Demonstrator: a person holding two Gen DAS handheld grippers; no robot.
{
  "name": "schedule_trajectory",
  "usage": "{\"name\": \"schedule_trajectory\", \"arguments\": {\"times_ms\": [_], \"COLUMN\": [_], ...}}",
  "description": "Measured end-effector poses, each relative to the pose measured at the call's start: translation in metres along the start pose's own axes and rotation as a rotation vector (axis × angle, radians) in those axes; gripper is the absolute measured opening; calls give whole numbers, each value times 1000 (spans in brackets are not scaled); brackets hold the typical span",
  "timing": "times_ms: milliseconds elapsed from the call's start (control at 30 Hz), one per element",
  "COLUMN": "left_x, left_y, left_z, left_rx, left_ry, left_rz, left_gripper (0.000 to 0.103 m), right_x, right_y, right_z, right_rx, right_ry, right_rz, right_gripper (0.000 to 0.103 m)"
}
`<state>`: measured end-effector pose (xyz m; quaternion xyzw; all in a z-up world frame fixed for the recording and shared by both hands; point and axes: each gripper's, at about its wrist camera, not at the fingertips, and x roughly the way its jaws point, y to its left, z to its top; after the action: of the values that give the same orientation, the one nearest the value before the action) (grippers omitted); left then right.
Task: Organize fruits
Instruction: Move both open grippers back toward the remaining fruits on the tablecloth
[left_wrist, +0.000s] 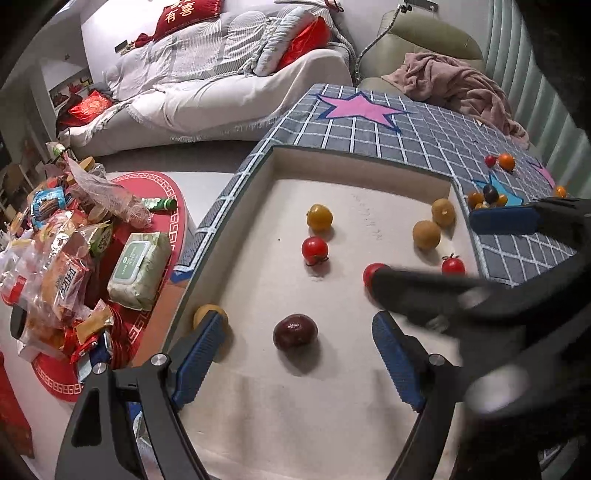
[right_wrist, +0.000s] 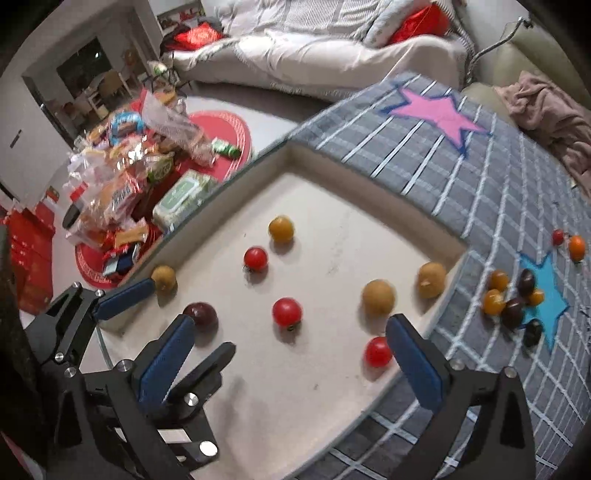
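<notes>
Small fruits lie in a shallow cream tray (left_wrist: 332, 387) (right_wrist: 295, 387). A dark plum (left_wrist: 294, 331) (right_wrist: 201, 314) lies between the wide-open fingers of my left gripper (left_wrist: 295, 332), untouched. A tan fruit (left_wrist: 210, 314) (right_wrist: 163, 277) sits behind its left finger. Red tomatoes (left_wrist: 314, 248) (right_wrist: 287, 312) (right_wrist: 377, 351), a yellow tomato (left_wrist: 319, 217) (right_wrist: 281, 229) and two tan fruits (left_wrist: 426, 234) (right_wrist: 377, 297) lie in the tray. My right gripper (right_wrist: 291, 343) is open and empty over the tray. A cluster of fruits (right_wrist: 513, 299) (left_wrist: 487, 197) lies on the grey cloth.
The grey checked cloth with stars (left_wrist: 388, 125) (right_wrist: 480, 206) surrounds the tray. A red tomato and an orange fruit (right_wrist: 569, 243) lie further right. A round red table (left_wrist: 74, 240) (right_wrist: 147, 166) at left carries snack packets and wipes. A sofa (left_wrist: 221, 74) stands behind.
</notes>
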<state>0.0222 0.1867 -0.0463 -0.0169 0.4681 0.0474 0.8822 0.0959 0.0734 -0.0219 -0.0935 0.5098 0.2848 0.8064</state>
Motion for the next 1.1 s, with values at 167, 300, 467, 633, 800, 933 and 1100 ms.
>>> {"name": "schedule_trajectory", "arguments": {"times_ms": [167,300,467,633,800,933,1100], "left_x": [-16,-29,-41,-41,-38,-34,-22], "left_y": [-11,-33,-75,-117,-153,-175,-195], "left_z": [9,17,20,15,7,2,-7], "left_rx": [22,54,133,197,242,266,280], "left_ry": [-31,-48,-62,-37,-8,12,38], "left_rz": [-22,-62,-106,-147,-158,-156,-146], "left_gripper": [84,84,84,84,84,84,84], "right_x": [-35,-58,-76,-81,-81,-82,-77], "right_y": [-38,-77,-127,-162,-178,-189,-203], "right_z": [-7,-23,-49,-79,-102,-112,-119], "right_rx": [90,164,264,328,339,340,344], "right_ry": [-63,-91,-95,-87,-86,-84,-63], "right_rz": [-11,-55,-98,-137,-139,-154,-168], "right_gripper": [103,103,103,103,103,103,103]}}
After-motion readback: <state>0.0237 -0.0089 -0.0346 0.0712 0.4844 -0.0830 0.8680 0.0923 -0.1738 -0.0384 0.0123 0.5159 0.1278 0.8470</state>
